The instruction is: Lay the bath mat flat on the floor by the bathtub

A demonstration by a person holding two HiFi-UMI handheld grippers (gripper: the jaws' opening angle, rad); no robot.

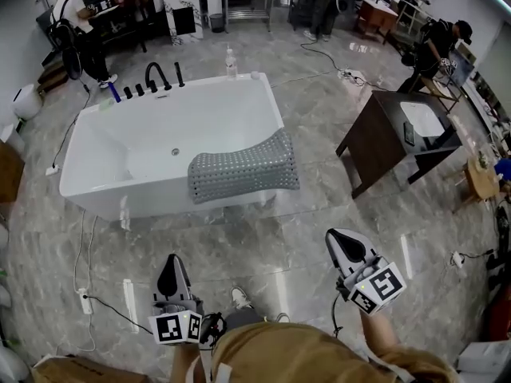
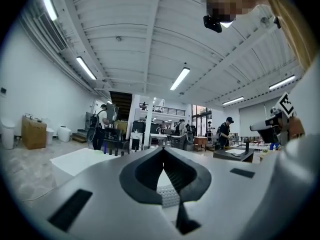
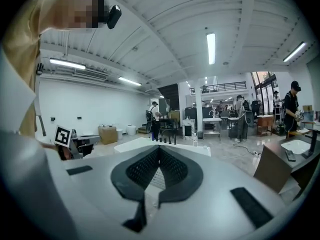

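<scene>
Head view: the grey bath mat (image 1: 243, 170) hangs draped over the near rim of the white bathtub (image 1: 104, 202), toward its right end, at 12 o'clock from the person. Bare marble floor (image 1: 271, 234) lies open between the tub's near wall and both claws. The left gripper (image 1: 173, 262) at 7 o'clock and the right gripper (image 1: 335, 235) at 4 o'clock are each clenched tip to tip on nothing. A dark cabinet (image 1: 375, 146) stands at 2 o'clock, apart from the tub. A power strip (image 1: 82, 298) lies at 8 o'clock.
</scene>
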